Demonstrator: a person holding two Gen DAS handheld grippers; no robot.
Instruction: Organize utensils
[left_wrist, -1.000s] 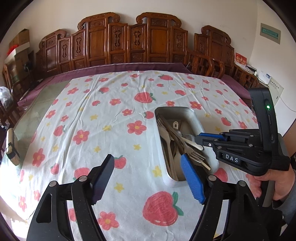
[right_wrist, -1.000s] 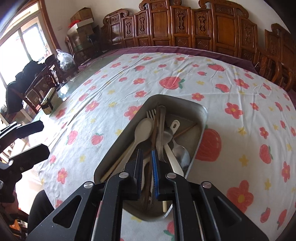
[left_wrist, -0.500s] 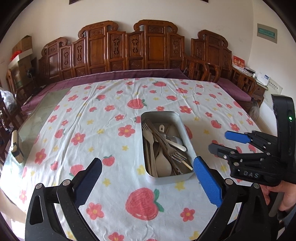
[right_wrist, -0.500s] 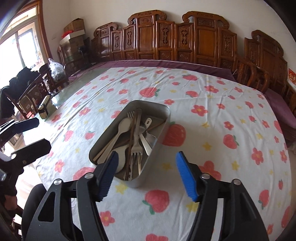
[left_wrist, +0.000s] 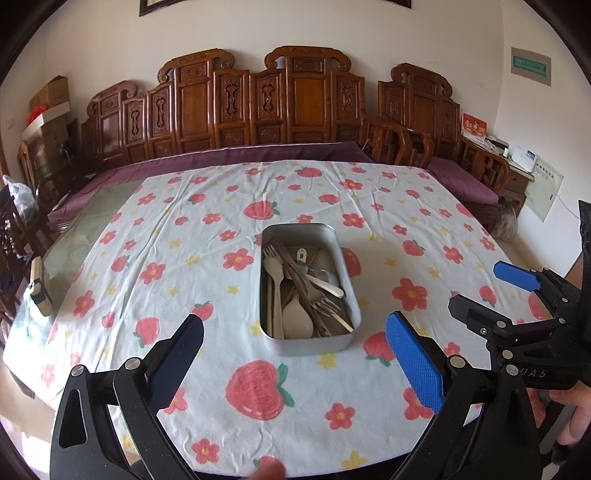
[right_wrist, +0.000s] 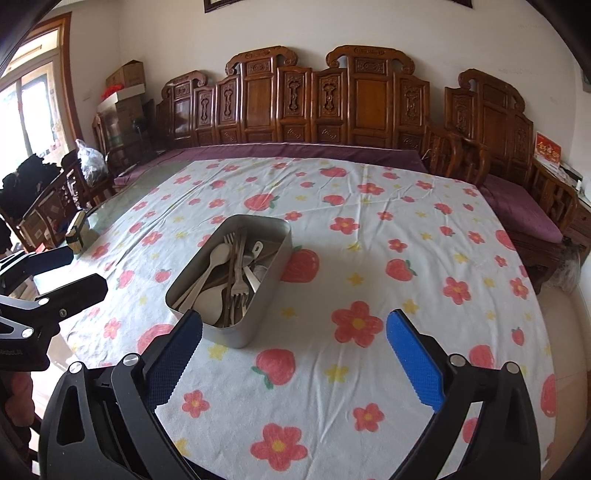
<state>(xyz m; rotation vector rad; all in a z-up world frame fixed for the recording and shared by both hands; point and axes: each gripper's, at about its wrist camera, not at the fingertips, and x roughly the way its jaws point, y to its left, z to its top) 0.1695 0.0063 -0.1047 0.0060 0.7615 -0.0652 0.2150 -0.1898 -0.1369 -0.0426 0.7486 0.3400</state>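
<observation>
Now, from the left wrist view, the left gripper (left_wrist: 293, 352) has its fingers (left_wrist: 413, 354) spread wide with nothing between them, poised above the near edge of the worktop (left_wrist: 424, 206) and its strawberry-and-flower cloth. Just beyond the gap sits the metal tray (left_wrist: 341, 258), lengthwise away from the camera, holding a heap of utensils (left_wrist: 295, 291): pale spoons, metal forks, a white ladle-like spoon, all crossing one another. Off to the right, the right gripper (left_wrist: 484, 284) is in view, held in a hand (left_wrist: 576, 417), its blue pad and black finger well apart and gripping nothing. Over to the right wrist view: the right gripper (right_wrist: 295, 341) is likewise wide open and empty, fingers (right_wrist: 413, 354) above the cloth. The tray (right_wrist: 275, 266) lies just ahead and to the left, angled, near the left finger's tip. At far left the left gripper (right_wrist: 64, 271) shows, open too. Carved wooden chairs (right_wrist: 332, 107) line the far side.
</observation>
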